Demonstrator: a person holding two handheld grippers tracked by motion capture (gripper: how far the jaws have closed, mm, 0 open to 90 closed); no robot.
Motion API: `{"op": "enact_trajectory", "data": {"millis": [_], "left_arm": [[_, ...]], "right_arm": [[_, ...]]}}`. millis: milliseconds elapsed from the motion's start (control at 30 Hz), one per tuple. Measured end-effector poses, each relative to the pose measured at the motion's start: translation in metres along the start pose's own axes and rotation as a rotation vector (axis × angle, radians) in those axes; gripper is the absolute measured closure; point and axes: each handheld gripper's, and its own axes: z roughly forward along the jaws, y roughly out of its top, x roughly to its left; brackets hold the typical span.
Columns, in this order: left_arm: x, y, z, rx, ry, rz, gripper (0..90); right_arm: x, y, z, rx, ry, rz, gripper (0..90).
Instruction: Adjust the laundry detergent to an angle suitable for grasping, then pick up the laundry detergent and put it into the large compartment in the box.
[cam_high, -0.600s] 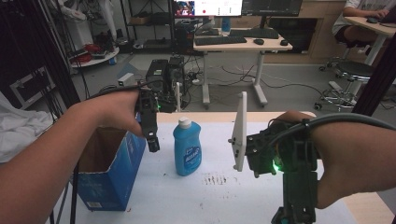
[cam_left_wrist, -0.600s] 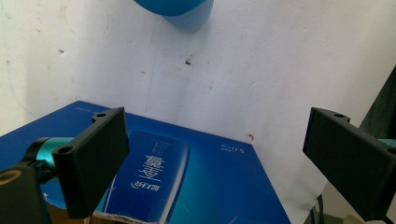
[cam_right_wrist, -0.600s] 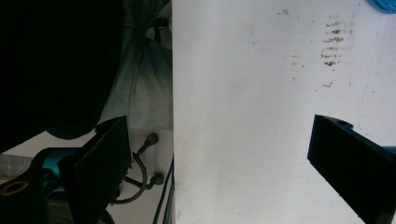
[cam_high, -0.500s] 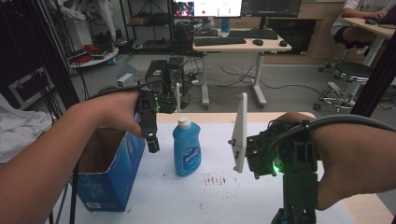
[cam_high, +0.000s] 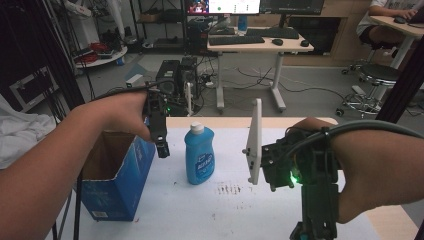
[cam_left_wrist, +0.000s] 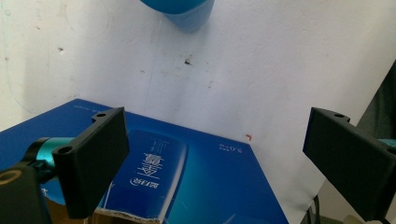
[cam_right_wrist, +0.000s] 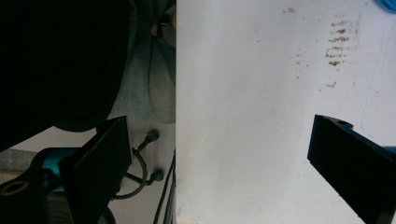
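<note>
1. Standing upright mid-table on the white sheet (cam_high: 200, 210), the blue bottle (cam_high: 199, 155) sits just right of the open blue box (cam_high: 117, 185).
2. Judging by its plastic body, it is light, slightly squeezable and slick; gripping across the waist, below the white cap (cam_high: 195, 128), looks safest.
3. Left gripper (cam_left_wrist: 215, 154) is spread wide and empty, hovering over the box edge; right gripper (cam_right_wrist: 219, 154) is likewise spread, empty, over bare sheet at the near right.
4. Left gripper view reveals the box's printed side panel; the high view shows its open top.
</note>
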Motion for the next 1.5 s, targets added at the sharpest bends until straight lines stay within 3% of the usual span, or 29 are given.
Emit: {"op": "enact_trajectory", "data": {"millis": [267,333,433,533,633,733,900,1433,1500], "left_arm": [[-0.003,-0.001,0.002,0.015,0.016,-0.006,7.0],[-0.002,-0.002,-0.001,0.016,0.007,-0.022,7.0],[0.002,-0.001,-0.003,-0.008,-0.01,-0.013,7.0],[0.002,0.0,-0.003,0.0,0.012,-0.023,7.0],[-0.002,0.003,0.002,0.037,0.013,-0.003,7.0],[-0.004,0.005,0.002,0.037,0.022,0.011,7.0],[-0.003,0.006,0.001,0.013,0.003,0.021,7.0],[-0.001,0.006,0.003,0.024,-0.01,0.0,7.0],[-0.002,0.007,0.002,0.018,-0.021,0.013,7.0]], "right_arm": [[-0.002,0.0,-0.003,-0.009,-0.014,0.002,5.6],[-0.002,0.001,-0.002,-0.01,-0.019,0.006,5.6],[0.0,0.003,-0.001,-0.006,-0.005,0.008,5.6],[0.0,0.007,0.0,0.003,-0.01,0.004,5.6],[0.003,0.008,-0.003,-0.021,-0.019,-0.002,5.6],[0.003,0.007,-0.003,-0.022,-0.02,0.0,5.6],[0.0,0.002,-0.004,-0.011,-0.017,0.001,5.6],[-0.007,0.001,-0.002,-0.005,-0.008,-0.029,5.6],[-0.006,0.0,-0.002,-0.006,-0.006,-0.029,5.6]]}}
